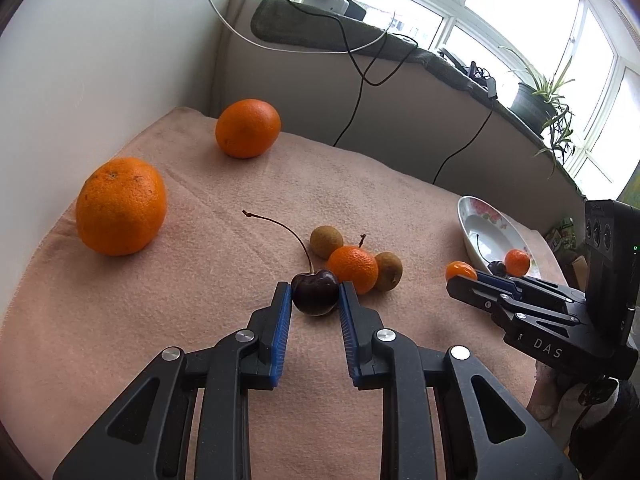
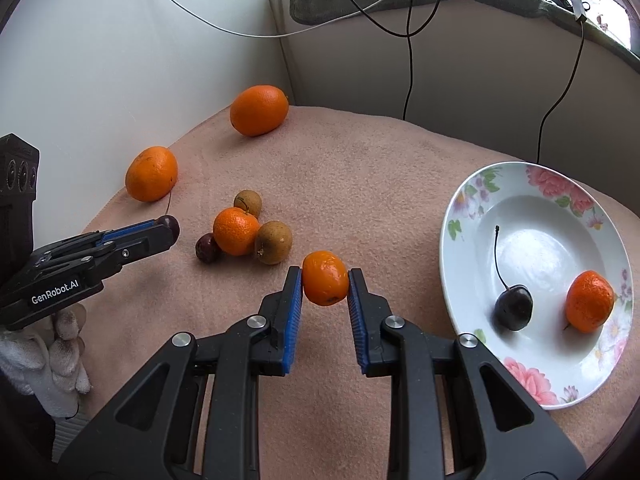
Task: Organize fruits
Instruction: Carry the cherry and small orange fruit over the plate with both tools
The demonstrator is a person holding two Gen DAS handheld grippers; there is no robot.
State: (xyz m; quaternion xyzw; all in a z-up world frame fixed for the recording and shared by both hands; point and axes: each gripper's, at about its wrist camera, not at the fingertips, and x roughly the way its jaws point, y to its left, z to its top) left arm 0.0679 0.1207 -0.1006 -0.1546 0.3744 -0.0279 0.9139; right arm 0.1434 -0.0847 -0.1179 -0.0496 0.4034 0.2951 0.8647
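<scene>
The flowered plate (image 1: 476,216) is partly hidden behind the right claw (image 1: 464,276).

White plate (image 2: 472,216) with pink floral rim at 3 o'clock; dark cherry (image 1: 315,293) between blue pads (image 1: 282,328); orange mandarin (image 2: 325,278); pinkish-beige cloth (image 2: 360,168).

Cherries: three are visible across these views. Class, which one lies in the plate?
The long-stemmed cherry beside the small mandarin in the floral plate; another is gripped, the third lies on the cloth.
</scene>
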